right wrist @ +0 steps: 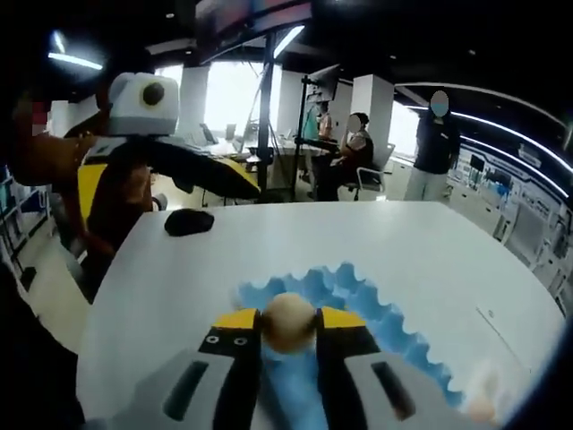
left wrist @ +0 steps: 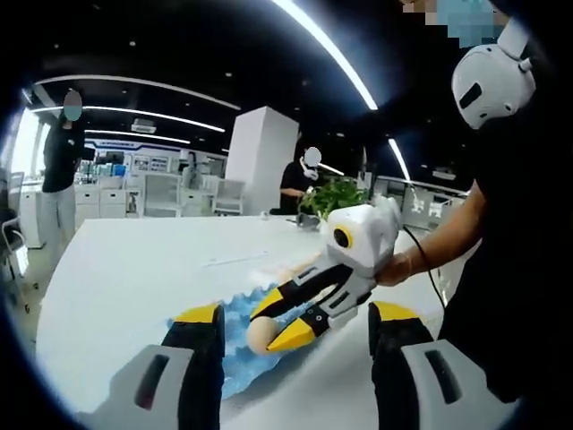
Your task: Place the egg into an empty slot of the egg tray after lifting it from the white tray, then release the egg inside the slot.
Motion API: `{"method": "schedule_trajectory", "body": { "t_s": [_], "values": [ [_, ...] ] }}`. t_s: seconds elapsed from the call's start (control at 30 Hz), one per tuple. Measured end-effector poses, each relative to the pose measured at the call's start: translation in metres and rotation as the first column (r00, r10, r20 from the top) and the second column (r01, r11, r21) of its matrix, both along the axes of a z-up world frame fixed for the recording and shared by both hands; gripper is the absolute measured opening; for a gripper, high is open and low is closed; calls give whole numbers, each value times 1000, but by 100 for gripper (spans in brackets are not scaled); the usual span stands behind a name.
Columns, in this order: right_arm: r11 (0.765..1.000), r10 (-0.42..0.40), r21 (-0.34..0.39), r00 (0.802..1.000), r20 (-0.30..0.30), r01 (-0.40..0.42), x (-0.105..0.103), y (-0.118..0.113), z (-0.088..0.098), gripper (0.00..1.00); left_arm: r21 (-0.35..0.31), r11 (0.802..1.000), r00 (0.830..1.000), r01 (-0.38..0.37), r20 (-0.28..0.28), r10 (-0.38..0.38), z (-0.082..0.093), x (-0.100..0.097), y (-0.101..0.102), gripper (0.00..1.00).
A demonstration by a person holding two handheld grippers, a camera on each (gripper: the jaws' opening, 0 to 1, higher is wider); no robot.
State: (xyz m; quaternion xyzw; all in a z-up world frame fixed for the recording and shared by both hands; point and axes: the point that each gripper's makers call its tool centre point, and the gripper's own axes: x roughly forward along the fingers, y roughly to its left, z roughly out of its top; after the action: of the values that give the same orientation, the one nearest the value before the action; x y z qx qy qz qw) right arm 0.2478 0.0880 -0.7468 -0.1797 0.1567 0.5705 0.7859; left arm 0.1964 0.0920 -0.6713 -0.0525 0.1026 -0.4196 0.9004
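Observation:
A pale egg (right wrist: 286, 324) sits pinched between the yellow-tipped jaws of my right gripper (right wrist: 286, 319), just above the near cups of the blue egg tray (right wrist: 367, 300). In the left gripper view, the right gripper (left wrist: 266, 331) comes in from the right in a person's hand. It holds the egg (left wrist: 259, 337) low over the blue egg tray (left wrist: 235, 345). My left gripper (left wrist: 297, 313) stands open, its jaws wide apart on either side of the tray's near end, with nothing in them. The left gripper (right wrist: 175, 175) also hovers at the upper left of the right gripper view.
The tray lies on a large white table (right wrist: 448, 260). A black rounded object (right wrist: 189, 221) rests near the table's far left edge. Something pale and blurred (right wrist: 483, 399) lies at the tray's right end. Several people and a potted plant (left wrist: 336, 195) are beyond the table.

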Motion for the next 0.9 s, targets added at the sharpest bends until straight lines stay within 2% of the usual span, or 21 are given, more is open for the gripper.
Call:
{"method": "schedule_trajectory", "body": {
  "t_s": [0.6,0.9],
  "values": [
    [998,62,13,998,20,-62,0,40,-6,23,-5,1000,1000,-13,-6,13,-3,3,6,65],
    [997,76,8,997,3,-76,-1,50,-15,23,-4,1000,1000,-19,-12,19,-5,3,10,65]
  ]
}}
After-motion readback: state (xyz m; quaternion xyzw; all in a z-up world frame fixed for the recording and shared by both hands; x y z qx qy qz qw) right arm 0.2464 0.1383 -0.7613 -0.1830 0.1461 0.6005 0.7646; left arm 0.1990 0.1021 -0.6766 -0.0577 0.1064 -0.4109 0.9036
